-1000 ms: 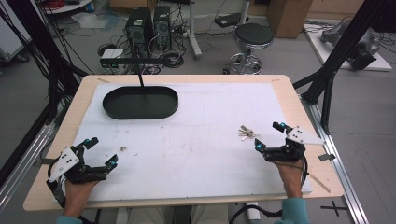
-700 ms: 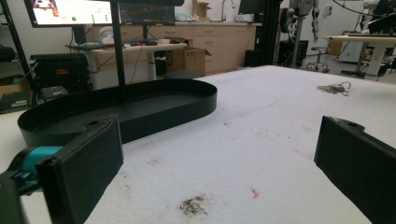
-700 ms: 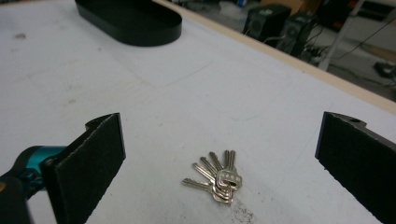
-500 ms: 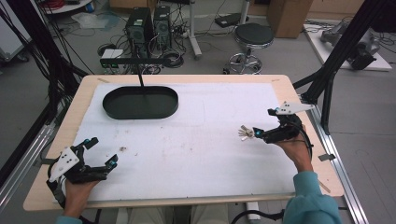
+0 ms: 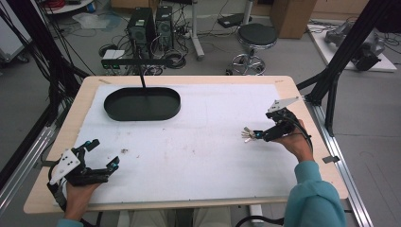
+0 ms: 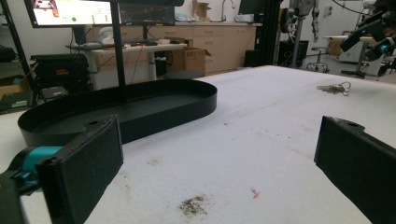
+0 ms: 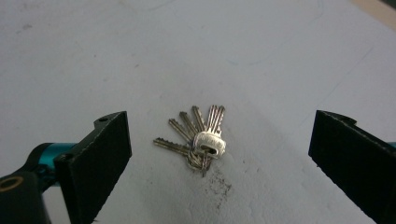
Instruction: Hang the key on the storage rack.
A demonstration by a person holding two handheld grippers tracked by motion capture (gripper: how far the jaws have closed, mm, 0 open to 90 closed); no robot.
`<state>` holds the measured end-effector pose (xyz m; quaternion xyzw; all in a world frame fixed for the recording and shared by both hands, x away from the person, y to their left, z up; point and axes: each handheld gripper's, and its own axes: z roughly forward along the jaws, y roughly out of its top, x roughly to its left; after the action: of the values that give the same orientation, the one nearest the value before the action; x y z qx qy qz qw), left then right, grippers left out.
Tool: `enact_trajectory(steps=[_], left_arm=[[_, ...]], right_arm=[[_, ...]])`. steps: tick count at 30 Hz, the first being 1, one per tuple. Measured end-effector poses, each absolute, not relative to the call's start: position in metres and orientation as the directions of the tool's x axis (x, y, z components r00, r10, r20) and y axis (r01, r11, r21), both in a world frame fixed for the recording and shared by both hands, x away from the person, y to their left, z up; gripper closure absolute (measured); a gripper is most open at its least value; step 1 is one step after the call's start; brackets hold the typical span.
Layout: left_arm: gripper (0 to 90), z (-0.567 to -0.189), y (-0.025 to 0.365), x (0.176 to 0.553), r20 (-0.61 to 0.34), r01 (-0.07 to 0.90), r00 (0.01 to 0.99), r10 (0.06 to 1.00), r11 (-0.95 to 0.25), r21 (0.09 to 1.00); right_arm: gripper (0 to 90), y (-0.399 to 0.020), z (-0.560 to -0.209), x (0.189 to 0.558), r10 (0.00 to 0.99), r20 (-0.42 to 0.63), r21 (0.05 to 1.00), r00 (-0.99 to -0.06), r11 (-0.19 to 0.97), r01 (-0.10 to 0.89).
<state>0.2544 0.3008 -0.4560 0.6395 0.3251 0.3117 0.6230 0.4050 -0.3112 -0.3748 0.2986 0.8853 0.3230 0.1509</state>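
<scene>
Left tool (image 5: 99, 156) low, jaws wide; right tool (image 5: 255, 134) extended (jaws spread).

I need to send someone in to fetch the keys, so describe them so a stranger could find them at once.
Start at the white-covered table and go to its right side, far from the black oval tray at the back left. There, just ahead of the right tool, which stands open over it, lies the bunch of keys. It is the sole shiny metal thing on the cover: several silver keys fanned out from one ring.

Black oval tray (image 5: 142, 104) sits empty at the table's (image 5: 198, 80) far left; round stool (image 5: 256, 36) and two computer towers (image 5: 151, 23) on the floor beyond the tray.
</scene>
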Motion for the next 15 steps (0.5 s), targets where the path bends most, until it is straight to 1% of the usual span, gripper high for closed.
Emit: enact_trajectory(steps=[2, 5, 10, 11, 12, 13, 15], left_arm=[[1.7, -0.456, 0.301, 0.254, -0.003, 0.027, 0.595, 0.804, -0.016, 1.000], [1.7, -0.456, 0.301, 0.254, -0.007, 0.028, 0.595, 0.804, -0.012, 1.000], [1.7, -0.456, 0.301, 0.254, -0.002, 0.026, 0.595, 0.804, -0.017, 1.000], [1.7, -0.456, 0.301, 0.254, 0.000, 0.025, 0.595, 0.804, -0.018, 1.000], [1.7, -0.456, 0.301, 0.254, 0.000, 0.025, 0.595, 0.804, -0.019, 1.000], [1.7, -0.456, 0.301, 0.254, 0.000, 0.025, 0.595, 0.804, -0.018, 1.000], [1.7, -0.456, 0.301, 0.254, 0.001, 0.024, 0.595, 0.804, -0.019, 1.000]], right_arm=[[4.9, -0.311, -0.376, 0.406, 0.624, -0.076, 0.652, -0.778, 0.621, 0.435], [5.3, -0.307, -0.382, 0.409, 0.621, -0.084, 0.604, -0.779, 0.654, 0.456], [6.7, -0.305, -0.387, 0.412, 0.618, -0.085, 0.568, -0.781, 0.674, 0.472], [7.9, -0.306, -0.389, 0.413, 0.620, -0.077, 0.559, -0.780, 0.675, 0.482], [15.5, -0.306, -0.390, 0.414, 0.617, -0.060, 0.545, -0.785, 0.678, 0.492], [18.2, -0.306, -0.390, 0.414, 0.613, -0.052, 0.541, -0.788, 0.681, 0.494], [18.8, -0.306, -0.392, 0.416, 0.613, -0.045, 0.529, -0.789, 0.684, 0.502]])
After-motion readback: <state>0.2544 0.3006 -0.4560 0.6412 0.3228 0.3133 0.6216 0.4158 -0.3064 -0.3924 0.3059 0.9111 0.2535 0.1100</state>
